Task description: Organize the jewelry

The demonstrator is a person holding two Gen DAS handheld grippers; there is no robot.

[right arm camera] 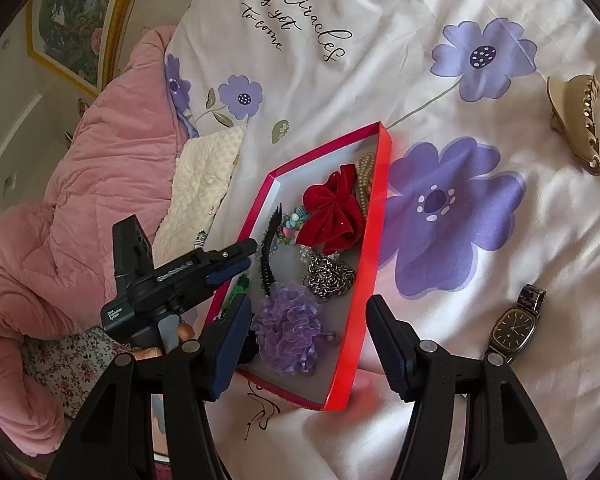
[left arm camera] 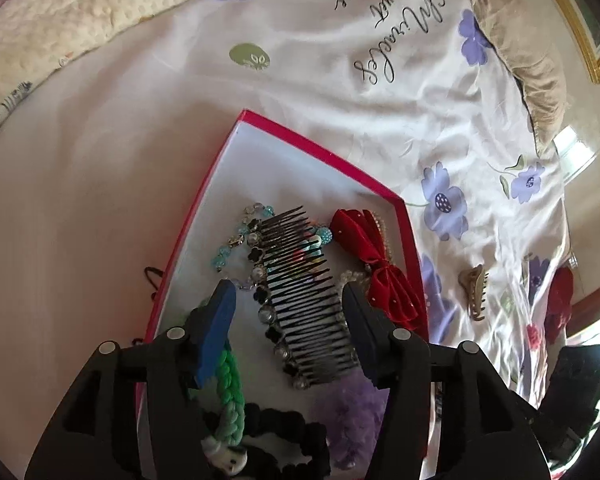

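A: Checked the left gripper (left arm camera: 288,300)?
B: Hung over the red box (left arm camera: 320,150), lower centre of frame; fingers spread, gripping nothing, black comb (left arm camera: 304,300) lying loose between them.
A: And the right gripper (right arm camera: 308,344)?
B: Fingers apart too, empty, at the box's near end. Watch (right arm camera: 514,326) lower right on the bed (right arm camera: 380,60), beige claw clip (right arm camera: 576,120) upper right.

My box (right arm camera: 364,248) lies on the bed (right arm camera: 380,60), with the comb (left arm camera: 304,300), bow (right arm camera: 332,212), chain (right arm camera: 330,276) and scrunchie (right arm camera: 288,328) inside it. To its right, on the bedspread, lie a claw clip (right arm camera: 576,120) and, nearer me, a watch (right arm camera: 514,326).
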